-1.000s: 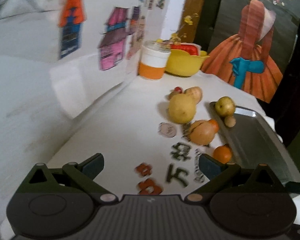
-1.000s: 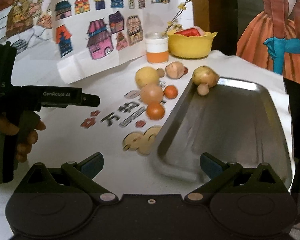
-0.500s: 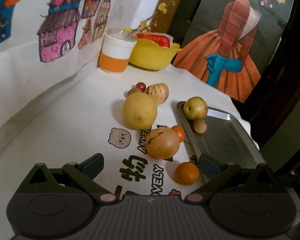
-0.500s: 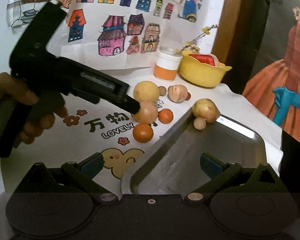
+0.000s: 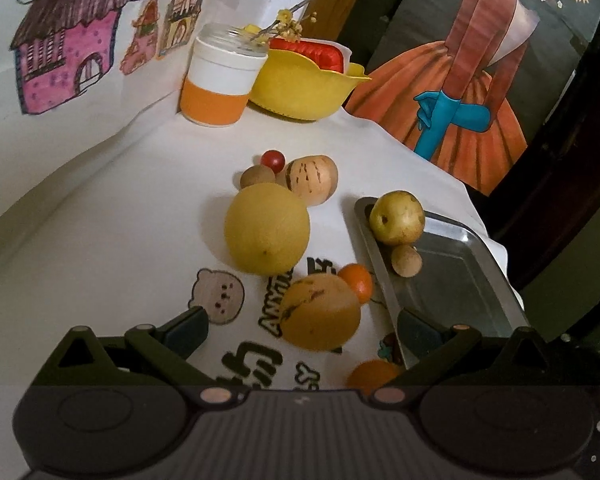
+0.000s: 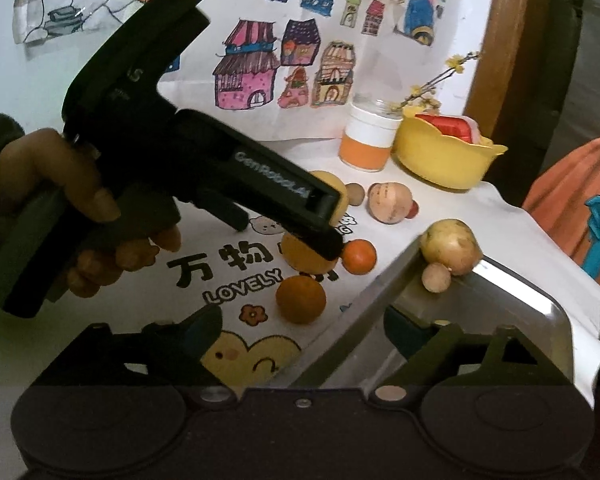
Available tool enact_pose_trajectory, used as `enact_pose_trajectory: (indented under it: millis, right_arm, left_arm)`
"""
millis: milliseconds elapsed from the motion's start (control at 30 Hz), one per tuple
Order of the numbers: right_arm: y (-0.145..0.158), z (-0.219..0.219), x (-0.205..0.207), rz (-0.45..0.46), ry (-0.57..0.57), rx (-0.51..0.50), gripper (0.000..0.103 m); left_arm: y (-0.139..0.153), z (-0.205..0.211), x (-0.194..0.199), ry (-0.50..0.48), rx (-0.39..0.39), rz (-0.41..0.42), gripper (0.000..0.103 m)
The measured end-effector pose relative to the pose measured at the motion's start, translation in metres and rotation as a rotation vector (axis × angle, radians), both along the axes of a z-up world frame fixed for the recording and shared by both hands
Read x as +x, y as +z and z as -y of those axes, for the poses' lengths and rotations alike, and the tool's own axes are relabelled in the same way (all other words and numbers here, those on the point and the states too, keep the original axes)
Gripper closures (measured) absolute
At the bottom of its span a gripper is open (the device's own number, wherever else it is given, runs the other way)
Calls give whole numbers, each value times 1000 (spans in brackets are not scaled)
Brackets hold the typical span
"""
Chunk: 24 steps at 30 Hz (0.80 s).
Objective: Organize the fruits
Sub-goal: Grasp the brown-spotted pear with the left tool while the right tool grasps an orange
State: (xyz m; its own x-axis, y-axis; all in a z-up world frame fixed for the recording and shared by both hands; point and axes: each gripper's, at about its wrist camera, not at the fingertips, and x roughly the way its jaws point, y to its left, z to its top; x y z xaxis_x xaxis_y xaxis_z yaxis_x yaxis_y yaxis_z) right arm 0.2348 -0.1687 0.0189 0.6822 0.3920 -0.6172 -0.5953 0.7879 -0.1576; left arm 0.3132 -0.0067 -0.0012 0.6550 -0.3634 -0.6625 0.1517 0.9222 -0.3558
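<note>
A streaked tan fruit point(image 5: 320, 312) lies on the cloth point(image 5: 112, 240) beside the tray point(image 5: 460, 280), between the wide-open, empty fingers of the left gripper point(image 5: 304, 330). A hand point(image 6: 60, 216) angles that gripper down. The right gripper point(image 6: 304, 332), spread and empty, straddles the tray's rim, where 2 fruits rest.

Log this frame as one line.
left hand-held gripper: open, around striped fruit | right hand-held gripper: open, empty | tray: two items

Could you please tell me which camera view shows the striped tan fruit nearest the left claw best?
The left wrist view: the striped fruit sits whole and unobstructed between the open left claw fingers. In the right wrist view, the left claw's body hides most of it.
</note>
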Motion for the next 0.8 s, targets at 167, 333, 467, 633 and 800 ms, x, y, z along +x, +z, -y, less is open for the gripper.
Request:
enact_pose_trajectory:
  millis: [167,333,467,633,800]
  right_arm:
    - [-5,-3,12,-4,10,16,28]
    - [-10,-5,22,-31,12,27,39]
    - [-12,-7,26,-30,17,25,44]
    - [-12,-9,31,-36,17,29,48]
    - [-14,-13,33,-40,30,-5,57]
  left_arm:
    - [-1,6,5,-9,19,23,6]
    - [-2,13,9,-28,42,38,15]
    - [-2,15,10,-39,60,43,21]
    - [-1,20,10,-54,89,54,30]
    - [-2,21,9,-69,77,55,42]
